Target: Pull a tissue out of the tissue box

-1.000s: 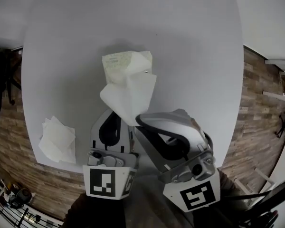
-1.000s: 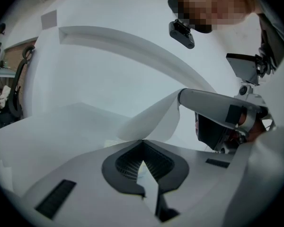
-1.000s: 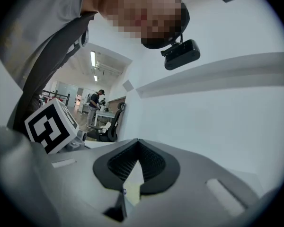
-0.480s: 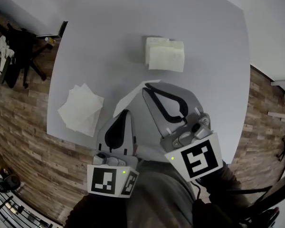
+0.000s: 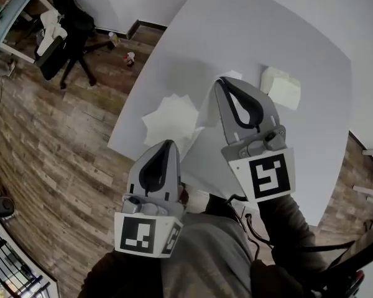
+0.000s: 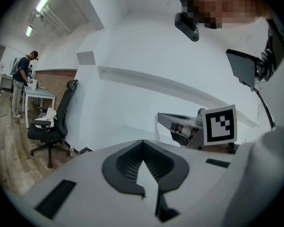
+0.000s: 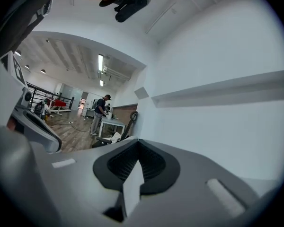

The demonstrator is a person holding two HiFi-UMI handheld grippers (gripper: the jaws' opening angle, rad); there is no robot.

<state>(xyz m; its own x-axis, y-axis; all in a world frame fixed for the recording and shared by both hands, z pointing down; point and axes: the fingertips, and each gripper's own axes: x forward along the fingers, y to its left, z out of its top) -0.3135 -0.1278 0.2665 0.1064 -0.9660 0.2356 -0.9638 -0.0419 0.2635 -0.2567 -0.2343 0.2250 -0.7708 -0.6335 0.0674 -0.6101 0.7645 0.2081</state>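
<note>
Tabletop (image 5: 311,48): the tissue is clear of the box, so judging from that, the pull is done and what's left is setting it down. The stack of loose tissues (image 5: 168,118) lies at the tabletop's left edge, and you're nearly over it. The tissue box (image 5: 281,87) sits toward the right edge, well apart from both grippers and untouched. Lower the tissue (image 5: 205,115) flat onto the stack before letting go. Don't drag it over the edge, since thin paper folds and snags.

Right gripper (image 5: 225,81): fingers pressed together, pinching a strip of the tissue (image 7: 131,188) between the pads.

Left gripper (image 5: 168,143): fingertips meet. A white sliver (image 6: 149,181) sits between them, most likely a corner of the same tissue. Release both pinches together so it drops flat.
</note>
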